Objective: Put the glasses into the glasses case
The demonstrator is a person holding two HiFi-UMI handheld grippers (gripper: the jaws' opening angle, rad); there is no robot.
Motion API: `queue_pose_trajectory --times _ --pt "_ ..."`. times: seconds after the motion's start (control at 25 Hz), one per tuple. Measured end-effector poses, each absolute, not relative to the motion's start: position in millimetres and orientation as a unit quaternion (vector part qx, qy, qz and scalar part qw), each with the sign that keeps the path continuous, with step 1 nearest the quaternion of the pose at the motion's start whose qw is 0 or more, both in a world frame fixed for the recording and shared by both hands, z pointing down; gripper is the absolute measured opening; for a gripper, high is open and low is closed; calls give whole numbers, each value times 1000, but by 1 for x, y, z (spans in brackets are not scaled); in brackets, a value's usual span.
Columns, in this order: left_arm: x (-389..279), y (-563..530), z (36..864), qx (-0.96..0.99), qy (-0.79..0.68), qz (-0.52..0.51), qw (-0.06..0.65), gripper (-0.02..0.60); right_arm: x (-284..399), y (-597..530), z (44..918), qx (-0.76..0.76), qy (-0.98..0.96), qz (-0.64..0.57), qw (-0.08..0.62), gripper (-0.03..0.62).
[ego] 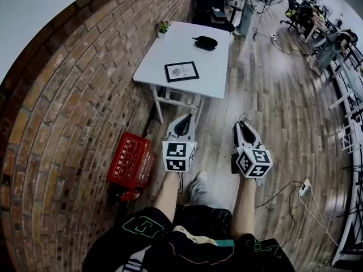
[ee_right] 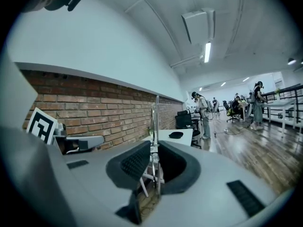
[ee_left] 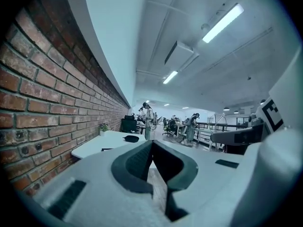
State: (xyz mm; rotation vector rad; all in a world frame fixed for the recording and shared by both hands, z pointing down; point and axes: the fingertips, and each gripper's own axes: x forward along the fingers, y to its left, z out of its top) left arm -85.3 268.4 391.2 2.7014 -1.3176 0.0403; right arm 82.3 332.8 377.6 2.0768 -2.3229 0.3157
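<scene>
The black glasses case [ego: 205, 42] lies shut on the white table [ego: 170, 52] ahead of me; it also shows far off in the left gripper view [ee_left: 131, 138] and in the right gripper view [ee_right: 176, 135]. Both grippers hang over the wooden floor, short of the table. My right gripper [ego: 244, 127] is shut on the thin clear-framed glasses [ee_right: 155, 119], which stand edge-on between its pads and stick out past the tips [ego: 245, 118]. My left gripper [ego: 185, 120] holds nothing, and its jaws [ee_left: 152, 144] meet at the tips.
A black-framed picture [ego: 181, 71] lies near the table's front edge and a small potted plant [ego: 163, 27] at its far left corner. A red crate [ego: 131, 160] stands by the brick wall on my left. A power strip [ego: 304, 188] lies on the floor to my right. People work at desks farther back.
</scene>
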Motion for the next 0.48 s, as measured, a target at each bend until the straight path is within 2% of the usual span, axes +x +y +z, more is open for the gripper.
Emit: queue_pose_trajectory --times 0.28,0.48 --pt "-53 212 434 882 -457 42 104 8 115 273 415 647 -750 140 20 60" --pt "-24 183 454 881 -455 84 101 8 146 241 445 645 -742 182 0 60"
